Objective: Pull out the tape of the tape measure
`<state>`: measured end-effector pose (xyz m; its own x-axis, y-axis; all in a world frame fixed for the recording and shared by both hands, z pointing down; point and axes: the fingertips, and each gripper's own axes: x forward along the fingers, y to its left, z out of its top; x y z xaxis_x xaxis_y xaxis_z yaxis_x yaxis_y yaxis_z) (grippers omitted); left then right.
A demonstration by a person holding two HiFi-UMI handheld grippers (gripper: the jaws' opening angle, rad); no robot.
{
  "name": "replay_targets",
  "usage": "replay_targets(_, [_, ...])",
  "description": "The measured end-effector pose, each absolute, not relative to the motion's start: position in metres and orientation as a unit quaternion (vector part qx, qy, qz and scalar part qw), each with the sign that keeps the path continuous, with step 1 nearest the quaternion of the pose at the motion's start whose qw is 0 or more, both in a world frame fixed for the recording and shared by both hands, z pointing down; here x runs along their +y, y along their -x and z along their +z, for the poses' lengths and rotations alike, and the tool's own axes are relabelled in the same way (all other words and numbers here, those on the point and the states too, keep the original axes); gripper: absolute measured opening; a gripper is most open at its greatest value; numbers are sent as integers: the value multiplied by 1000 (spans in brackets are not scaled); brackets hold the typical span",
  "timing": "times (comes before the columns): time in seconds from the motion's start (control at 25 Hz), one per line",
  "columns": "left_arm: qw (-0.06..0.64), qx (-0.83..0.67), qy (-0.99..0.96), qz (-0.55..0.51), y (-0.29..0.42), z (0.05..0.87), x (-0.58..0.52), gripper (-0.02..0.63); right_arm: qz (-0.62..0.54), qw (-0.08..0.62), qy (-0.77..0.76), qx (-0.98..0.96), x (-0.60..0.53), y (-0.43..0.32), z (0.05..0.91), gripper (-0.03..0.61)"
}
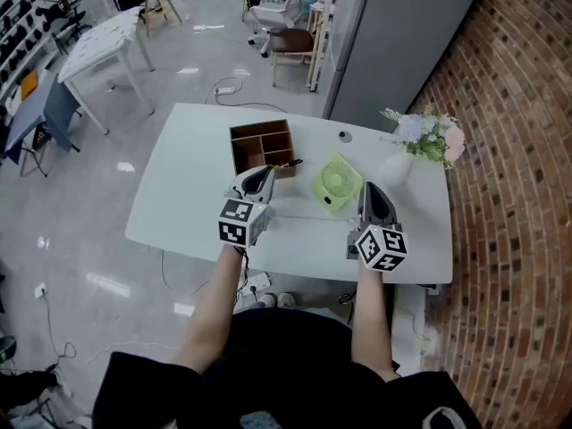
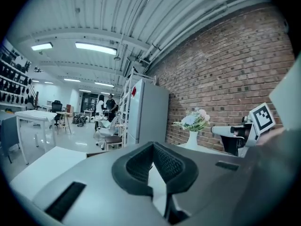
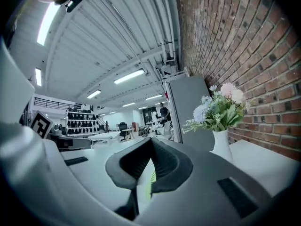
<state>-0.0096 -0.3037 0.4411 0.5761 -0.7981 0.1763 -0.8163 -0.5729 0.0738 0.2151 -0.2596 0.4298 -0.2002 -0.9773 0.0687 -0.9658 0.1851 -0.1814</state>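
Note:
I see no tape measure plainly in any view. My left gripper (image 1: 260,179) hovers over the white table (image 1: 188,195), just in front of a wooden organiser box (image 1: 261,144). Its jaws (image 2: 153,146) are shut with nothing between them. My right gripper (image 1: 370,191) is held level beside a green fan (image 1: 338,184), its jaws (image 3: 151,143) shut and empty too. A small dark item (image 1: 290,162) lies at the box's right edge; what it is I cannot tell. Each gripper view shows the other gripper (image 2: 237,135) (image 3: 63,141) off to the side.
A white vase of flowers (image 1: 425,138) stands at the table's back right, close to the brick wall (image 1: 509,150). A grey cabinet (image 1: 402,34) stands behind the table. Desks and chairs (image 1: 290,43) fill the room beyond, with people far off.

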Motion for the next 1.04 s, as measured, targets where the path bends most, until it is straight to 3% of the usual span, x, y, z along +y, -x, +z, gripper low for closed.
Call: replay_targets(1.04, [90,-431,-895,68,0,455,-303,21,-101,2,616,781,-264,-200,441,2])
